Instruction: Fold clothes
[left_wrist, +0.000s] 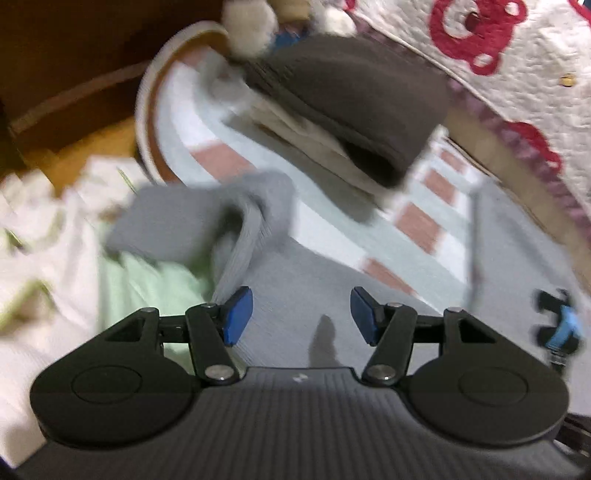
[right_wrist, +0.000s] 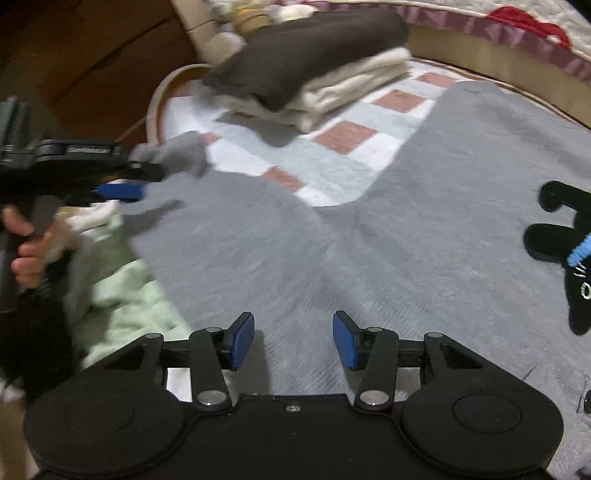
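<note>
A grey sweatshirt (right_wrist: 406, 240) lies spread flat on a checked mat, with a black cat patch (right_wrist: 561, 251) on its front. One sleeve (left_wrist: 207, 218) is bent back over the body, its ribbed cuff beside my left fingers. My left gripper (left_wrist: 301, 317) hovers open just over the grey fabric with nothing between its blue pads. From the right wrist view the left gripper (right_wrist: 122, 192) shows at the far left, held by a hand (right_wrist: 26, 251). My right gripper (right_wrist: 293, 339) is open above the sweatshirt's near part, empty. Both views are motion-blurred.
A stack of folded clothes, dark brown (right_wrist: 295, 55) over cream (right_wrist: 351, 85), sits at the back of the checked mat (right_wrist: 332, 147). Light green cloth (left_wrist: 147, 280) and white cloth (left_wrist: 37, 221) are heaped at the left. A quilt with red bears (left_wrist: 480, 37) rises at the right.
</note>
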